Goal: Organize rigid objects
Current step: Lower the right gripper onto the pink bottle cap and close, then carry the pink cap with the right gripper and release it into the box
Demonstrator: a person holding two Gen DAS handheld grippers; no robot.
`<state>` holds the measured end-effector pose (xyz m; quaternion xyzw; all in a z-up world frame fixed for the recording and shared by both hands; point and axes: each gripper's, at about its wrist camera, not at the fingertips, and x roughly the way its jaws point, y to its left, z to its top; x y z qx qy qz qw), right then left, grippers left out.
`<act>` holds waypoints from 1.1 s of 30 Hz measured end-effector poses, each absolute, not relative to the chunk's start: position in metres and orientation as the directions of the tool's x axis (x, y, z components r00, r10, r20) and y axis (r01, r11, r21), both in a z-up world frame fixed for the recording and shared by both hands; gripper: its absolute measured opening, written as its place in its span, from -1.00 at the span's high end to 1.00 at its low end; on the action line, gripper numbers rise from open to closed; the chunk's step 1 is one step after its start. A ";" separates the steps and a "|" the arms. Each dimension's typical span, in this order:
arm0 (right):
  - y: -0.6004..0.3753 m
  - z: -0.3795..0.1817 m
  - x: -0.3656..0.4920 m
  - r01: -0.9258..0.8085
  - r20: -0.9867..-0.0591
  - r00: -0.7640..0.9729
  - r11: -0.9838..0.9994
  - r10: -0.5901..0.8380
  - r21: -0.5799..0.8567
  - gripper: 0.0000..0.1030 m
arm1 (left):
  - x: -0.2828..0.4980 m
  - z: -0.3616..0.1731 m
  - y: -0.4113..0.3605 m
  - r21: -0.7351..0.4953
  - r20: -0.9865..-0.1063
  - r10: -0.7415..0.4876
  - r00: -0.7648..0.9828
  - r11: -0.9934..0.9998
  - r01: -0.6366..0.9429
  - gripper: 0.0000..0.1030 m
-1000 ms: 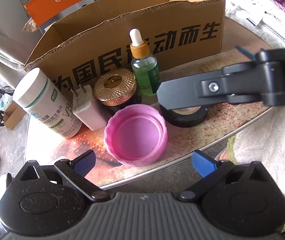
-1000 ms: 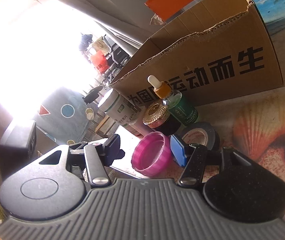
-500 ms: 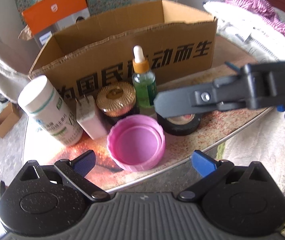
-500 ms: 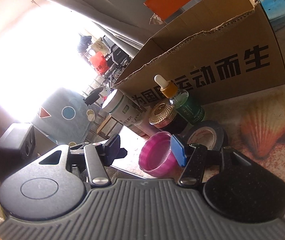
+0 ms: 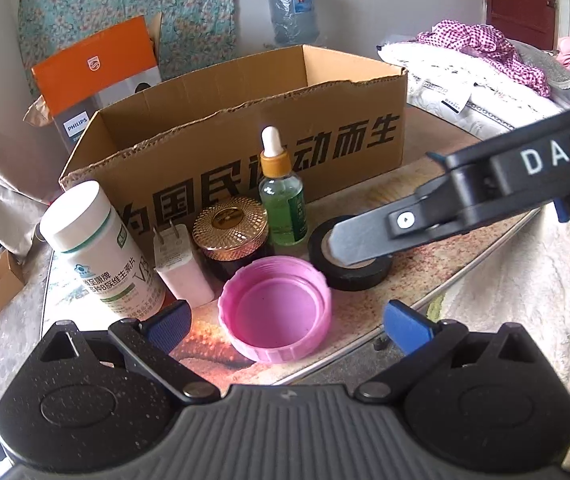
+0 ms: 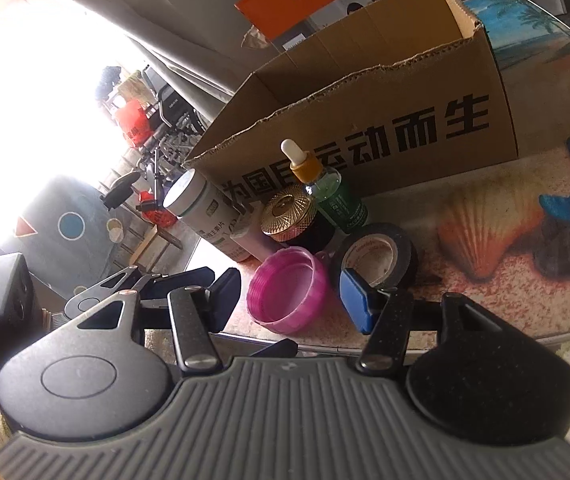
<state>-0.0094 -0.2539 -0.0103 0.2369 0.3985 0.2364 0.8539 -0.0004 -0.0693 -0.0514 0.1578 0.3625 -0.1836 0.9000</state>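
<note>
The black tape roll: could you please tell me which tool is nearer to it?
Right. The right tool has one finger over the black tape roll; the left tool sits back, straddling the pink cap.

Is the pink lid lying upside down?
Yes. The pink lid lies on the table with its hollow side facing up, so you can see inside it.

cardboard box (image 5: 221, 140): one
white vitamin bottle (image 5: 97, 248): one
green dropper bottle (image 5: 283, 204): one
gold-lidded jar (image 5: 231, 228): one
white plug charger (image 5: 179, 264): one
pink screw cap (image 5: 277, 312): one
black tape roll (image 5: 349, 270): one
</note>
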 end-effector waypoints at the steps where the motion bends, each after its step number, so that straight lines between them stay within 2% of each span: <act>1: -0.249 -0.012 -0.006 -0.213 -0.580 0.562 0.780 0.591 0.588 -0.02 | 0.001 -0.054 -0.068 0.156 -0.709 -0.212 0.673 0.883 0.443 -0.99; 5: -0.230 -0.020 0.006 -0.186 -0.630 0.512 0.791 0.584 0.583 0.12 | 0.012 -0.064 -0.066 0.178 -0.722 -0.184 0.667 0.882 0.436 -0.93; 8: -0.220 -0.025 0.012 -0.158 -0.667 0.492 0.811 0.559 0.563 0.24 | 0.021 -0.070 -0.062 0.141 -0.742 -0.204 0.639 0.884 0.445 -0.80; 12: -0.214 -0.032 0.018 -0.128 -0.703 0.474 0.832 0.530 0.541 0.29 | 0.029 -0.073 -0.060 0.097 -0.750 -0.243 0.615 0.879 0.466 -0.72; 16: -0.209 -0.035 0.025 -0.111 -0.722 0.466 0.844 0.511 0.525 0.39 | 0.034 -0.078 -0.057 0.066 -0.764 -0.259 0.591 0.879 0.472 -0.47; 21: -0.204 -0.037 0.032 -0.106 -0.733 0.475 0.858 0.487 0.502 0.50 | 0.037 -0.080 -0.050 0.038 -0.759 -0.278 0.589 0.884 0.466 -0.44; 26: -0.207 -0.038 0.031 -0.098 -0.735 0.480 0.862 0.479 0.497 0.69 | 0.037 -0.080 -0.047 0.025 -0.753 -0.286 0.592 0.888 0.460 -0.44; 33: -0.203 -0.028 0.021 -0.119 -0.727 0.498 0.867 0.473 0.483 0.69 | 0.025 -0.070 -0.041 0.025 -0.735 -0.288 0.614 0.893 0.450 -0.44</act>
